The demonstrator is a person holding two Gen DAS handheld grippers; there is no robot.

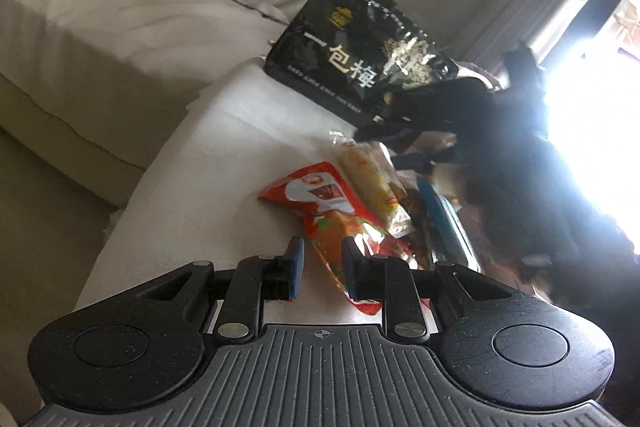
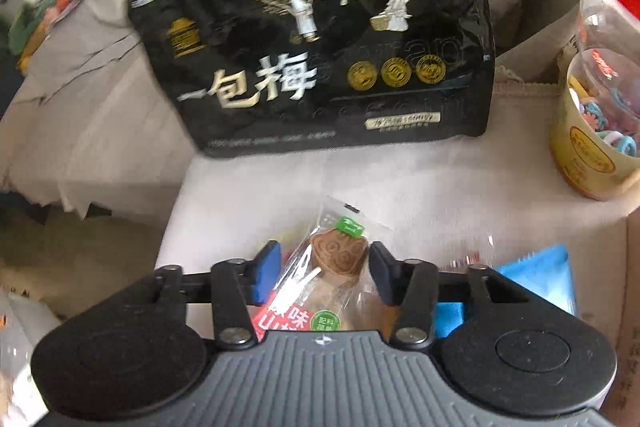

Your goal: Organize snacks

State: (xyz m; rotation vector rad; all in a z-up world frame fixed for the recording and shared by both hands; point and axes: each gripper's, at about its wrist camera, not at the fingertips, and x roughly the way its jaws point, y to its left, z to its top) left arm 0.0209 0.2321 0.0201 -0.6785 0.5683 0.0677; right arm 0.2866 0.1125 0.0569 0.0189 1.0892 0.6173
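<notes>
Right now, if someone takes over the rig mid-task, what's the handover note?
Left gripper: jaws nearly shut, red packet in the gap; a firm grip can't be confirmed.
Right gripper: closed on the clear-wrapped brown snack, still low over the pile.
Things: big black bag stands at the back of the white-clothed table; red-lidded jar to its right; yellow packet and blue packet loose in the pile.
Done: nothing visibly sorted.
Left: lift the brown snack, then clear the remaining loose packets.
</notes>
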